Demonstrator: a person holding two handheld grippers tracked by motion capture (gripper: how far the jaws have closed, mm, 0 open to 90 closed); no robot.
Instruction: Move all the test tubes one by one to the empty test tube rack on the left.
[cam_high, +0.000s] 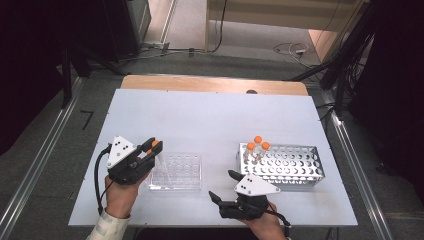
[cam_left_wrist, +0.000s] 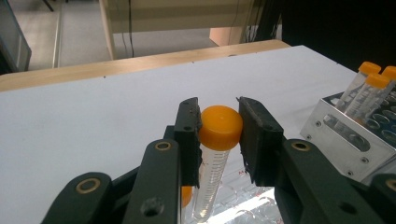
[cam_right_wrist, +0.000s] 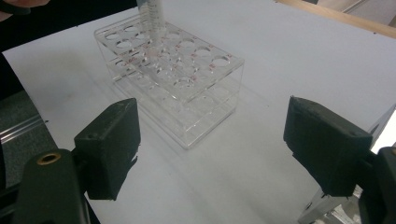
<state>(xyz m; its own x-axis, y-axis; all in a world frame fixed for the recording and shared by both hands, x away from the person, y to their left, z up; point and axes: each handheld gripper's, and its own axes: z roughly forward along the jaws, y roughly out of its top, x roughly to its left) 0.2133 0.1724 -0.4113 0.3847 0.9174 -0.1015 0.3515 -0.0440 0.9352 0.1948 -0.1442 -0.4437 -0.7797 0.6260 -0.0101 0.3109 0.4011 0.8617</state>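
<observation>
While hovering at the table's front-left, left gripper (cam_left_wrist: 219, 128): clamped on orange-capped tube (cam_left_wrist: 212, 158) over clear rack (cam_high: 176, 171)
right gripper (cam_right_wrist: 212, 149): wide open, holding nothing, front edge
metal rack (cam_high: 283, 165): three capped tubes (cam_high: 258, 147)

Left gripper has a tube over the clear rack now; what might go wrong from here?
1. The left gripper pinches the orange-capped clear plastic tube only at its cap, so the tube may swing and miss its hole in the clear acrylic rack.
2. That light-looking rack may slide if the tip catches an edge.
3. The open right gripper isn't steadying it.
</observation>
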